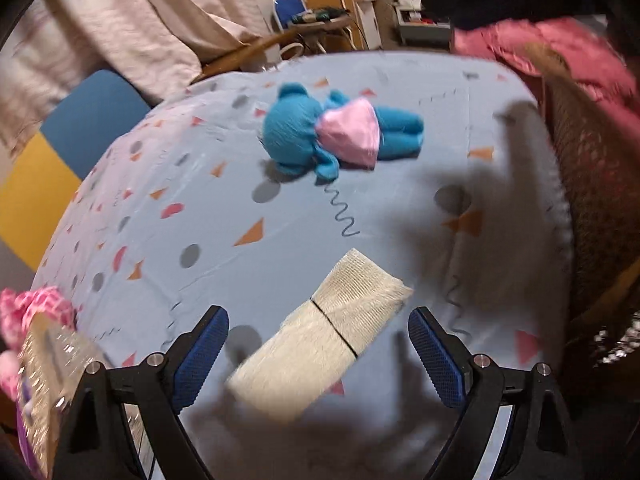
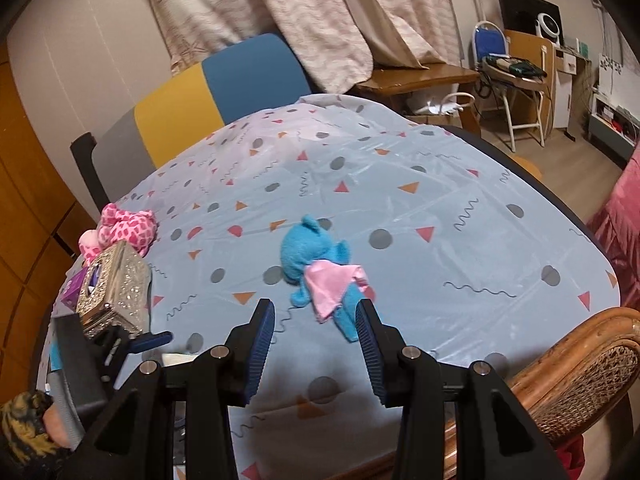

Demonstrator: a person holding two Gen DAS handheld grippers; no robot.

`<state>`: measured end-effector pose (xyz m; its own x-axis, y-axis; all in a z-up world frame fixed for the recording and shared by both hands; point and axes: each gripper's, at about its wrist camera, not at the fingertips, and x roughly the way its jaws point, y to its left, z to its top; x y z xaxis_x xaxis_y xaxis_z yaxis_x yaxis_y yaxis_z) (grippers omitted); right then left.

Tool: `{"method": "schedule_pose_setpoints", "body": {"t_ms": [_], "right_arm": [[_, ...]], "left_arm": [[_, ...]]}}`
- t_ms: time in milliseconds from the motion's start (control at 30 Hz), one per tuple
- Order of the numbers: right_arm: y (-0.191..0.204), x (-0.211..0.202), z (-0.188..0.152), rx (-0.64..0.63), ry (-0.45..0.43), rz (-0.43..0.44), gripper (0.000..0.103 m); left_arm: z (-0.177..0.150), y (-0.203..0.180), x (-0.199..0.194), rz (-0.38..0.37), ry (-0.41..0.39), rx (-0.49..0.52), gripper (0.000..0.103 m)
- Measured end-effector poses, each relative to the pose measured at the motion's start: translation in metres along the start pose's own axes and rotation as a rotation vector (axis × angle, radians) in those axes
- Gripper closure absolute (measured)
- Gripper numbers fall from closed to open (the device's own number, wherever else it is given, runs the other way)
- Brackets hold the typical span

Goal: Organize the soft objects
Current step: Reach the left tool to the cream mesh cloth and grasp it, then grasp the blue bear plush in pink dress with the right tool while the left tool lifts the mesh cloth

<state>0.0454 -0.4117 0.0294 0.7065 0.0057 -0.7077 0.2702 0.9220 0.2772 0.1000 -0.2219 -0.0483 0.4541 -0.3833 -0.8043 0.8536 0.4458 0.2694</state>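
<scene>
soft toys spread on a patterned tablecloth (image 2: 440, 208), both grippers empty above it.

the left gripper (image 1: 318, 354) is held with jaws wide apart over a cream waffle-knit cloth (image 1: 320, 332), folded long and banded by a dark line, not yet touched. the right gripper (image 2: 315, 338) is seen with jaws partly apart, nothing between them, just short of the blue plush bear (image 2: 308, 258) in its glossy pink cloth. a fuzzy pink spotted toy (image 2: 128, 226) lies beside a glittery tissue box (image 2: 112, 292) at the table edge. judged risks: the limp fold could be pinched by one layer and unroll; the slick tablecloth could be caught and dragged.
</scene>
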Motion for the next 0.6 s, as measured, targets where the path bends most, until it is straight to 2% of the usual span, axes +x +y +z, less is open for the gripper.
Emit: {"method": "schedule_pose_setpoints", "body": {"t_ms": [33,67,100,133,167,200,267,333,400,433,500,600], "right_arm": [[-0.004,0.002,0.001,0.007,0.008,-0.002,0.06],[-0.007,0.004,0.003,0.016,0.015,-0.002,0.06],[-0.008,0.006,0.004,0.025,0.021,-0.002,0.06],[-0.01,0.009,0.007,0.028,0.029,0.0,0.06],[-0.01,0.013,0.01,0.023,0.041,0.0,0.058],[-0.009,0.018,0.013,0.016,0.053,-0.005,0.057],[-0.005,0.033,0.022,-0.009,0.108,-0.016,0.057],[0.004,0.049,0.03,-0.053,0.162,-0.003,0.057],[0.016,0.068,0.037,-0.128,0.217,-0.022,0.052],[0.024,0.08,0.042,-0.177,0.244,-0.045,0.051],[0.033,0.1,0.047,-0.237,0.291,-0.067,0.041],[0.045,0.134,0.055,-0.323,0.356,-0.121,0.036]], "left_arm": [[0.001,-0.001,0.008,-0.001,0.008,0.007,0.02],[0.001,0.0,0.017,-0.013,0.024,0.004,0.033],[-0.001,0.003,0.023,-0.039,0.035,-0.018,0.041],[-0.002,0.008,0.025,-0.098,0.021,-0.075,0.052],[-0.003,0.013,0.026,-0.147,0.022,-0.129,0.053],[-0.005,0.017,0.026,-0.165,0.021,-0.167,0.053],[-0.01,0.02,0.024,-0.155,0.007,-0.216,0.053],[-0.022,0.028,0.017,-0.188,-0.003,-0.313,0.053],[-0.034,0.034,0.009,-0.201,-0.007,-0.382,0.053],[-0.04,0.036,0.005,-0.202,-0.006,-0.415,0.053],[-0.055,0.04,-0.007,-0.175,-0.005,-0.487,0.053],[-0.077,0.042,-0.023,-0.123,-0.016,-0.574,0.052]]}}
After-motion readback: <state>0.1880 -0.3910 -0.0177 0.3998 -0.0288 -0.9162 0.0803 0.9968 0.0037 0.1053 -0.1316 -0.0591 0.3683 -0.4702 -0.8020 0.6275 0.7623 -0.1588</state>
